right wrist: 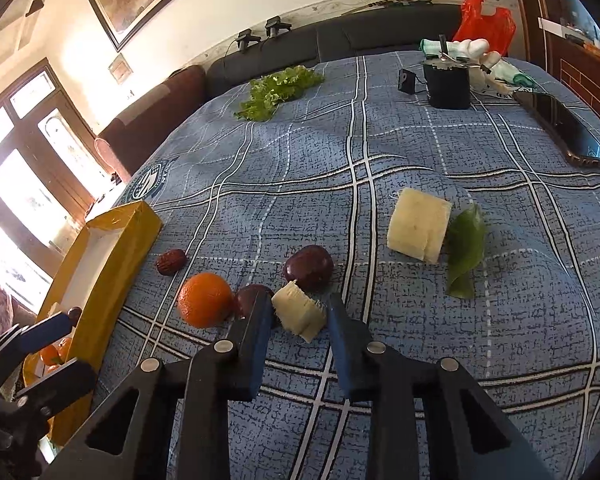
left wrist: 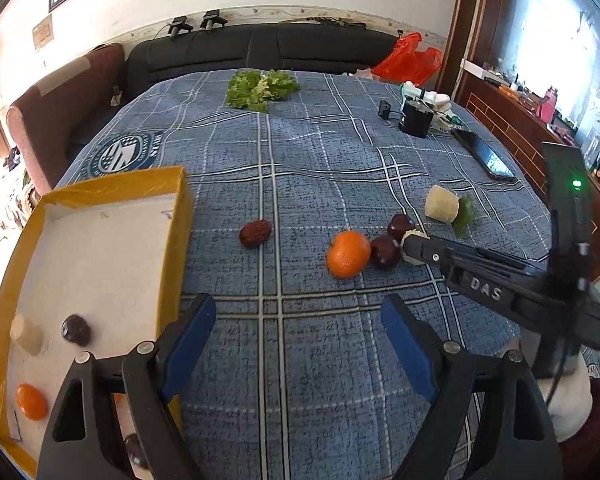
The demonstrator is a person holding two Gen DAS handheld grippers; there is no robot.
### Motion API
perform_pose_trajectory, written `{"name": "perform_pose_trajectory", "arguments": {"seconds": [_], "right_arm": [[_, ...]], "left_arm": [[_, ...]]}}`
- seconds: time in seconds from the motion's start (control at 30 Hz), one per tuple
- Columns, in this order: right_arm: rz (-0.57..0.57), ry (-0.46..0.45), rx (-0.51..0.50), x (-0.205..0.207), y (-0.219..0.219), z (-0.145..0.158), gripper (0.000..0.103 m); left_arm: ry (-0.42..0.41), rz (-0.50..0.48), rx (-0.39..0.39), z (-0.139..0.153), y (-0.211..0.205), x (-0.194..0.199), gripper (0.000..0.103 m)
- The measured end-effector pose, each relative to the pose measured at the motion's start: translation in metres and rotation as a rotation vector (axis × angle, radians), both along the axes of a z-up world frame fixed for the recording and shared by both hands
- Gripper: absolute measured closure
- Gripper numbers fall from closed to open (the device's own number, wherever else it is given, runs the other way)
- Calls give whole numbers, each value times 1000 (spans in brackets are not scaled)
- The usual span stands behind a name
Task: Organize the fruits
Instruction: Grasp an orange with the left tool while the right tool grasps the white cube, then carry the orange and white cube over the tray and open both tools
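On the blue plaid cloth lie an orange [left wrist: 348, 254] [right wrist: 205, 300], two dark plums [right wrist: 309, 267] [left wrist: 385, 253], a red date [left wrist: 255, 233] [right wrist: 171, 261] and two pale fruit chunks. My right gripper [right wrist: 300, 312] has its blue pads on either side of the small pale chunk [right wrist: 299, 311], at or near contact. The larger chunk [right wrist: 418, 224] [left wrist: 442, 203] lies beyond with a green leaf [right wrist: 465, 250]. My left gripper [left wrist: 298, 320] is open and empty beside the yellow box [left wrist: 180, 216], which holds an orange, a plum and a pale chunk.
Lettuce [left wrist: 260, 88] lies at the far side. A black cup [right wrist: 448, 84], a small black device [right wrist: 405, 80], white gloves and a phone [right wrist: 564, 128] are at the far right. A red bag [left wrist: 410, 58] sits on the black sofa behind.
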State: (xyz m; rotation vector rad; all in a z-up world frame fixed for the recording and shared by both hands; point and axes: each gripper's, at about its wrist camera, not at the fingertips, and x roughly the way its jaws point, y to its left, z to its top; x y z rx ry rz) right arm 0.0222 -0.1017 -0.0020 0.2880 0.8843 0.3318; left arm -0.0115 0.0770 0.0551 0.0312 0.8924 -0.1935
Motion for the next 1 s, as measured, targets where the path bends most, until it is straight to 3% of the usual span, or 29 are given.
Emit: {"name": "perform_pose_trajectory", "arguments": {"seconds": [0.3, 0.43, 0.5, 0.53, 0.77, 1.0], "right_arm": [[-38, -5, 62, -4, -18, 5, 72], [-33, -5, 73, -5, -18, 6, 72], [-30, -6, 72, -5, -17, 6, 72], [-30, -4, 71, -5, -17, 6, 72], [-29, -15, 66, -6, -17, 7, 72], [-9, -55, 77, -14, -13, 15, 72]], "left_arm": [[52, -54, 57, -32, -31, 48, 20], [83, -64, 23, -44, -33, 59, 44], [112, -64, -21, -51, -30, 64, 71], [103, -54, -21, -51, -30, 65, 73], [65, -13, -48, -41, -19, 51, 74], [9, 36, -96, -11, 6, 15, 74]]}}
